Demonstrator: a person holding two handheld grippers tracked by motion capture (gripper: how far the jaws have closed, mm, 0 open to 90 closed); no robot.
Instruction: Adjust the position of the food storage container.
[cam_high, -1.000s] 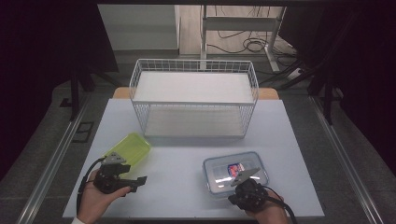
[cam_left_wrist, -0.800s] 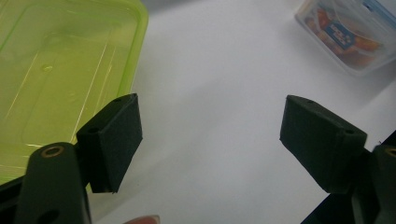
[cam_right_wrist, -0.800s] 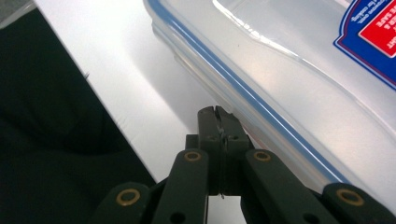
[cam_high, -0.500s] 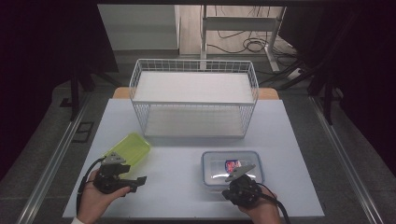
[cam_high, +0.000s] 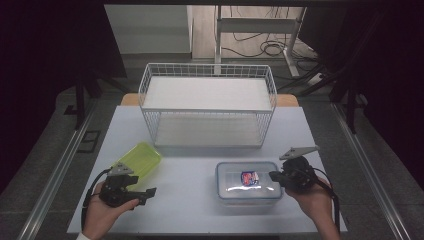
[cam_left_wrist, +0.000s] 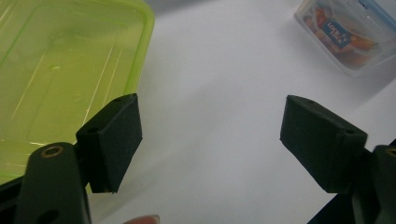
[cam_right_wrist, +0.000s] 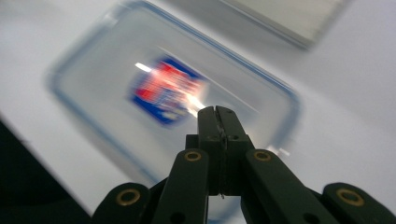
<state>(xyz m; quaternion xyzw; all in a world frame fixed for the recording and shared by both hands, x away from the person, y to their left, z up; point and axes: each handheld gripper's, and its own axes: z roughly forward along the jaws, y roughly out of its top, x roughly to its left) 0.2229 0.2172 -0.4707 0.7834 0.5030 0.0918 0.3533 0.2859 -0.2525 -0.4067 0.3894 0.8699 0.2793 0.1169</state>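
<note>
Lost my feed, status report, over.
Left gripper open beside green plastic lid. Right gripper shut, empty, at right edge of clear lidded container. Nothing between.

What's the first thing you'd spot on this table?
Probably the bright green lid, lying flat at the table's near left, beside the open left gripper. Next comes the clear box with a red and blue label, at the near right, where the shut right gripper points at it. Behind both stands a big white wire basket.
</note>
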